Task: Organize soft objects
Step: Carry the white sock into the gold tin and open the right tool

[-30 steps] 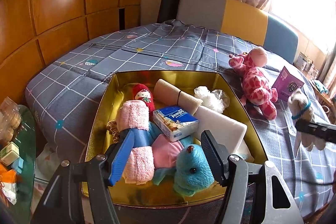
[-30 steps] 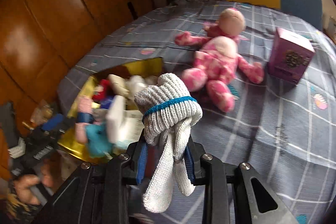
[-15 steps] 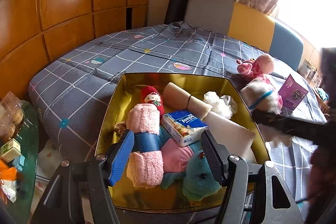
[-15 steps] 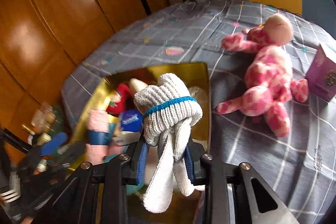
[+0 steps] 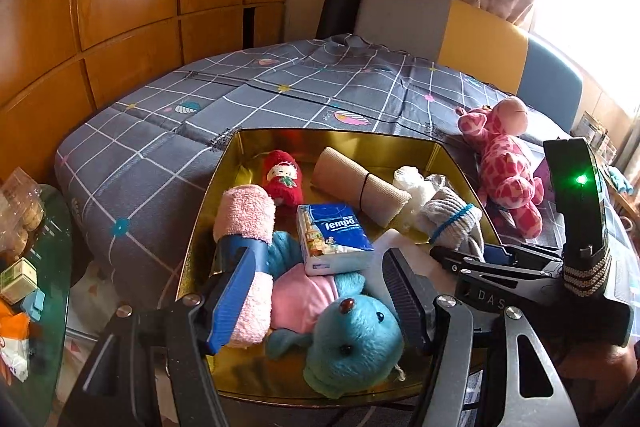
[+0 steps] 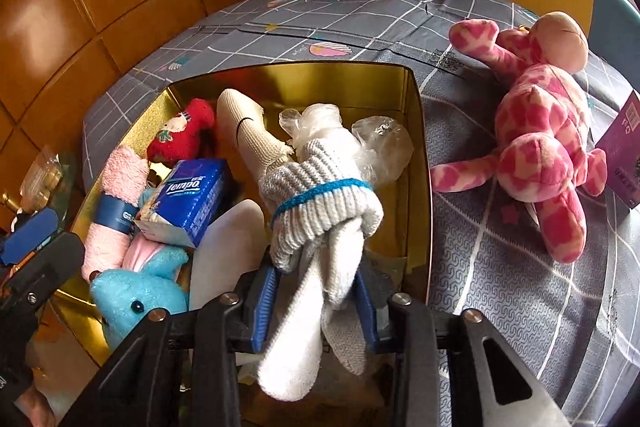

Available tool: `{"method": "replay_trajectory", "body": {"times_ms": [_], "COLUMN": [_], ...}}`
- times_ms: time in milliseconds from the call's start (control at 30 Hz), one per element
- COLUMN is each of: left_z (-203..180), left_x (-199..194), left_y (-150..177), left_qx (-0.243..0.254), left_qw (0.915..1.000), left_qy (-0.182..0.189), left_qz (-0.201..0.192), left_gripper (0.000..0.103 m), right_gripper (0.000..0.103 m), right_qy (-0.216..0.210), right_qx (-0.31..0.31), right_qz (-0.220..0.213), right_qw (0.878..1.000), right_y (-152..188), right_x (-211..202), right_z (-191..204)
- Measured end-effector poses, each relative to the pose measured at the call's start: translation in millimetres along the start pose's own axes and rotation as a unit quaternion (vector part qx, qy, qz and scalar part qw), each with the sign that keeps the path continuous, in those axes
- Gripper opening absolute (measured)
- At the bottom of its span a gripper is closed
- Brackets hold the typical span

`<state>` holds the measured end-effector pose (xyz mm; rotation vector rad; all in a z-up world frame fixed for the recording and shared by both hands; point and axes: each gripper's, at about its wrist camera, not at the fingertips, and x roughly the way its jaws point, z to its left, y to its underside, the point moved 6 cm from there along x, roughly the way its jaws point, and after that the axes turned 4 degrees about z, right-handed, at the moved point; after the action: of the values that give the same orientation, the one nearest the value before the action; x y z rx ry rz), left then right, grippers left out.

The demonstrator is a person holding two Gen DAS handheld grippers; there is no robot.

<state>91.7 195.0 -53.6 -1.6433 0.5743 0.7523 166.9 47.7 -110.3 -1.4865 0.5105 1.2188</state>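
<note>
A bundle of white knit gloves with a blue band (image 6: 320,203) sits between the blue pads of my right gripper (image 6: 316,273). The jaws are opening while the pads still touch the bundle. It hangs low over the right side of the gold tin (image 6: 420,147), against a plastic-wrapped white item (image 6: 316,119). From the left wrist, the gloves (image 5: 452,219) and right gripper (image 5: 480,251) show at the tin's (image 5: 452,155) right wall. My left gripper (image 5: 318,255) is open above the tin's near side, over a tissue pack (image 5: 332,235) and blue plush (image 5: 352,343).
The tin also holds a pink rolled towel (image 5: 244,215), red doll (image 5: 282,179) and beige roll (image 5: 356,187). A pink giraffe plush (image 6: 540,131) and purple box (image 6: 624,147) lie on the grey checked bed cover right of it. A cluttered glass table (image 5: 36,267) stands left.
My right gripper has carried the gloves left and down, from over the bed to the tin's right side, and its jaws stand slightly wider. The left gripper has stayed put.
</note>
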Motion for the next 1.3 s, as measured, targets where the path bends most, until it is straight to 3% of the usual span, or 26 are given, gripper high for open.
{"method": "replay_trajectory", "body": {"times_ms": [133,700,1100,1133,1267,1300], "left_z": [-3,-7,-12,-12,-10,-10], "left_x": [0,-4,-6,-6,-5,-5], "left_y": [1,2,3,3,3,3], "left_qx": [0.002,0.005,0.007,0.007,0.007,0.008], "left_qw": [1.0,1.0,1.0,1.0,1.0,1.0], "left_qy": [0.001,0.002,0.0,-0.001,-0.004,-0.004], "left_qz": [0.001,-0.002,-0.005,-0.005,-0.003,-0.003], "left_gripper": [0.067,0.067,0.068,0.069,0.069,0.069], "right_gripper": [0.042,0.043,0.043,0.042,0.019,0.019], "right_qy": [-0.001,0.015,0.013,0.012,0.033,0.04], "right_qx": [0.002,0.022,0.007,-0.004,-0.018,-0.016], "right_qz": [-0.009,-0.068,-0.07,-0.069,-0.037,-0.031], "right_qw": [1.0,0.997,0.997,0.997,0.999,0.999], "right_y": [-1,3,6,5,0,-1], "right_x": [-1,-37,-38,-36,-11,-5], "right_z": [1,-5,-3,1,3,0]}}
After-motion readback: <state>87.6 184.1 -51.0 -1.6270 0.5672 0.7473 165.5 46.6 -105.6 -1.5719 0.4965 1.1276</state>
